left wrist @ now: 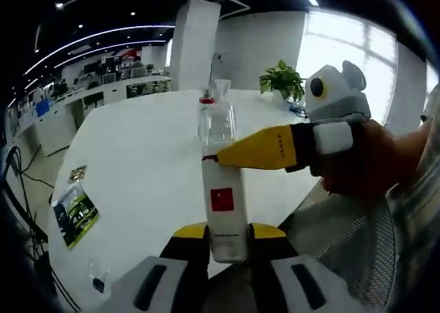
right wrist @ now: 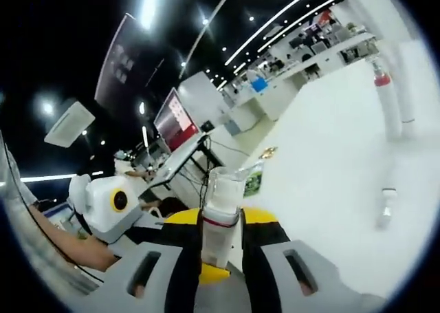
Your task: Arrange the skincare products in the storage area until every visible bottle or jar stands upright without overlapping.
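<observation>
**Gripping one bottle from both ends above a white table**

Starting with the left gripper view: the left gripper [left wrist: 227, 239] has its yellow-tipped jaws closed against the lower part of a tall white bottle [left wrist: 225, 206] with a red square label, held upright in this view over the near edge of the round white table [left wrist: 137, 155]. The right gripper [left wrist: 218, 158] reaches in from the right, its yellow jaw tip touching the bottle's neck just below the clear cap [left wrist: 216, 124]. A hand [left wrist: 364, 165] wraps that tool. A leaflet [left wrist: 74, 213] lies near the table's left edge, and a potted plant [left wrist: 283, 81] stands at the far side.

Turning to the right gripper view: the right gripper [right wrist: 220, 237] has its jaws closed on the bottle's neck [right wrist: 220, 234], with the clear cap [right wrist: 225, 186] standing up between them. A slim white bottle with a red band [right wrist: 388, 100] stands far off on the table [right wrist: 330, 162], and a small bottle [right wrist: 385, 206] lies well apart from it.
</observation>
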`<state>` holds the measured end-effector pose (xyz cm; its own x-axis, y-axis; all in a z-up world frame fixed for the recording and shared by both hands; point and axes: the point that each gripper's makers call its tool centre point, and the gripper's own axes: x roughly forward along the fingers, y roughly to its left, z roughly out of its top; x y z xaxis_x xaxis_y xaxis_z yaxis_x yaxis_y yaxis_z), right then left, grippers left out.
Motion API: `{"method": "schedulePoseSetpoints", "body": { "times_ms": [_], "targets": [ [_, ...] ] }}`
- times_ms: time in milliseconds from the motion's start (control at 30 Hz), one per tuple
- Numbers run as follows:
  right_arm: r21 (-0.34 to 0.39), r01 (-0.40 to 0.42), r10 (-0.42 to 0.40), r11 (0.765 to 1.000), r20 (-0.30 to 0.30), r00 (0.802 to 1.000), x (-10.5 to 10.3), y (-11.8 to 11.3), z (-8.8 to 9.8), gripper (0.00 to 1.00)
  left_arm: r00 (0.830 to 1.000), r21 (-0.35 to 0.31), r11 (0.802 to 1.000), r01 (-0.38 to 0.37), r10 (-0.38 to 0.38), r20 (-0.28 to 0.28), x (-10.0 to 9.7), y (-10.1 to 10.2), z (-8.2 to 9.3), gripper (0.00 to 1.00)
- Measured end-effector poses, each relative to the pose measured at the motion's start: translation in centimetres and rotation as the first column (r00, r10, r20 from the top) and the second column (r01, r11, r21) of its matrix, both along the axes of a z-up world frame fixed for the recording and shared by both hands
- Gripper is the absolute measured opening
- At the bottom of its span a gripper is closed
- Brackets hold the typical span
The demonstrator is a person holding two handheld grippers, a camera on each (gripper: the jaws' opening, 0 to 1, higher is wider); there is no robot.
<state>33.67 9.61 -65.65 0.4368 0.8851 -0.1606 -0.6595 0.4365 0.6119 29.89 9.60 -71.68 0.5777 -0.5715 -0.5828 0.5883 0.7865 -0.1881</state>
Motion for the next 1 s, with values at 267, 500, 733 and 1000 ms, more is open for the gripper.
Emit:
{"method": "schedulePoseSetpoints", "body": {
  "times_ms": [267, 500, 733, 1000],
  "targets": [
    [0.093, -0.109, 0.107, 0.990, 0.023, 0.994, -1.0, 0.1, 2.5, 0.17, 0.993, -0.272, 0.958, 0.087, -0.104, -0.047, -1.0, -1.8, 2.5, 0.26],
    [0.144, -0.203, 0.203, 0.968, 0.017, 0.979, -2.4, 0.2, 3.2, 0.17, 0.987, -0.354, 0.930, 0.099, -0.138, -0.086, -1.7, -2.6, 3.1, 0.28],
    [0.055, -0.161, 0.161, 0.986, 0.004, 0.987, -1.6, 0.0, 2.6, 0.18, 0.998, -0.262, 0.964, 0.037, -0.051, -0.048, -0.5, -1.4, 2.5, 0.26],
    [-0.097, -0.118, 0.114, 0.988, -0.042, 0.993, -1.4, 1.2, 1.3, 0.20, 0.997, -0.146, 0.986, -0.081, 0.081, -0.011, 1.0, 0.7, 1.6, 0.25]
  ]
}}
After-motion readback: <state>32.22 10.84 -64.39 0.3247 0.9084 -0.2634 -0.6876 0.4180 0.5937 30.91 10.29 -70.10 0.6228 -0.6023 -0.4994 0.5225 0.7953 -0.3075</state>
